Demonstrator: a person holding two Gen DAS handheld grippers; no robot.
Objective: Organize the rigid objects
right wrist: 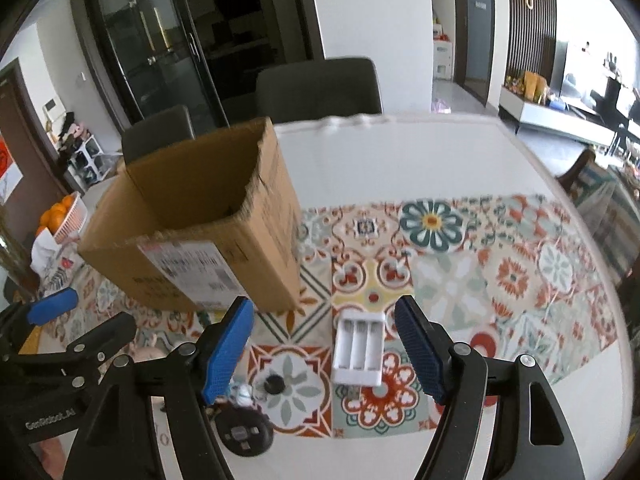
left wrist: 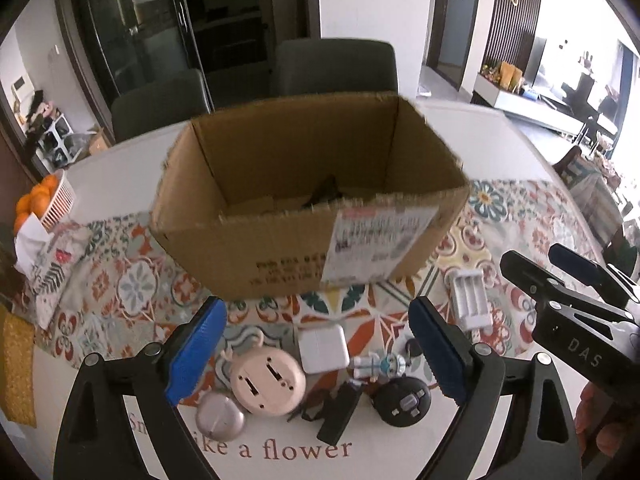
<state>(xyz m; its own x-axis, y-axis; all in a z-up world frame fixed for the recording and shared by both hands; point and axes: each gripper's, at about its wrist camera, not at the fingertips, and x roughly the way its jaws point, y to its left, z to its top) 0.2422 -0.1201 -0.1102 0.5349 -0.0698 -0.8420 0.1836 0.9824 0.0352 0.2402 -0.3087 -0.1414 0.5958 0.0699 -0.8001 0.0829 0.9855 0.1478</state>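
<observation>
An open cardboard box [left wrist: 304, 216] stands on the patterned mat; it also shows in the right wrist view [right wrist: 208, 232], and something dark lies inside. My left gripper [left wrist: 316, 354] is open above a cluster: a white square charger [left wrist: 322, 347], a pink round device [left wrist: 267, 385], a silver disc [left wrist: 220, 418], a small robot figure [left wrist: 380, 365], a black rectangular item [left wrist: 340, 412] and a black round plug [left wrist: 402, 402]. My right gripper [right wrist: 324, 350] is open around a white battery holder [right wrist: 358, 352], which also shows in the left wrist view [left wrist: 470, 296].
A white basket of oranges [left wrist: 44, 200] and a tissue pouch [left wrist: 48, 264] sit at the left. Grey chairs [left wrist: 336, 66] stand behind the table. The black plug also shows in the right wrist view [right wrist: 244, 432]. The table edge curves at the right.
</observation>
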